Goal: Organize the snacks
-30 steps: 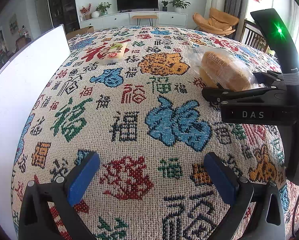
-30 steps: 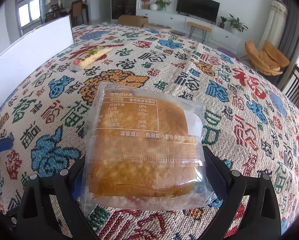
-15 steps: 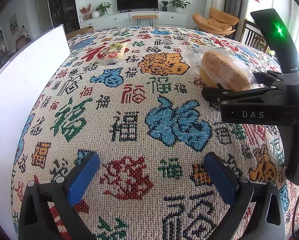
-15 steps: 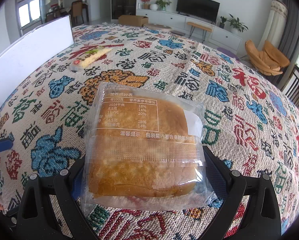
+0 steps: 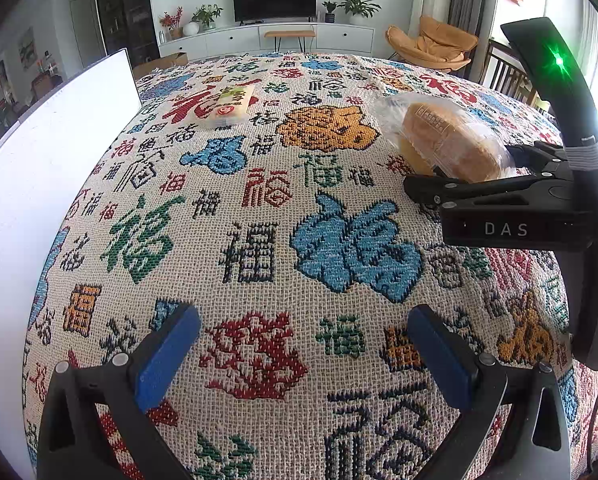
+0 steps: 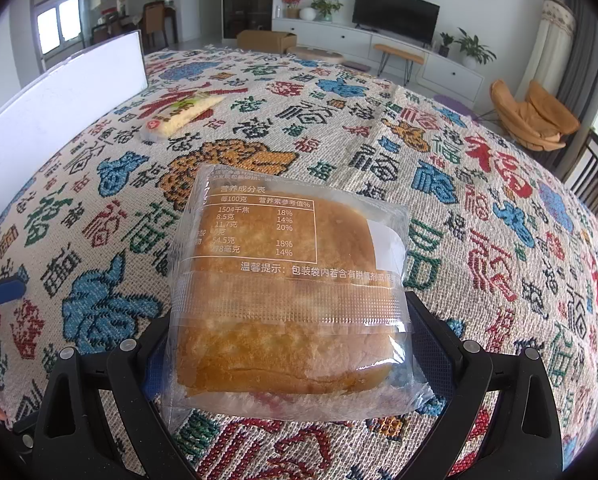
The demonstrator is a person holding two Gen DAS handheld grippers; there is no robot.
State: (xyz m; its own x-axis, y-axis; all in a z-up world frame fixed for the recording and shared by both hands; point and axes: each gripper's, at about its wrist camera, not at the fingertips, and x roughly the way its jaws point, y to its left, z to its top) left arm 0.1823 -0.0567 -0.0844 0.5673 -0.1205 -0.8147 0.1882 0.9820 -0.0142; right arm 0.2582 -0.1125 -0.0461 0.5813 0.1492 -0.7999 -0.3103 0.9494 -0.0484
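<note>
Patterned tablecloth (image 5: 259, 248) covered the whole table, white board (image 5: 39, 168) stood along its left edge. Right gripper (image 6: 287, 344) was clamped on the wrapped bread (image 6: 283, 300), clear bag with nutrition label facing up, held low at the near right of the cloth; whether the bag touched it couldn't be told. Left gripper (image 5: 303, 356) was spread wide with nothing between its blue pads (image 5: 167, 356), low over the near cloth. Small yellow snack pack (image 5: 229, 106) lay far left, close to the board, well apart from both grippers.
</note>
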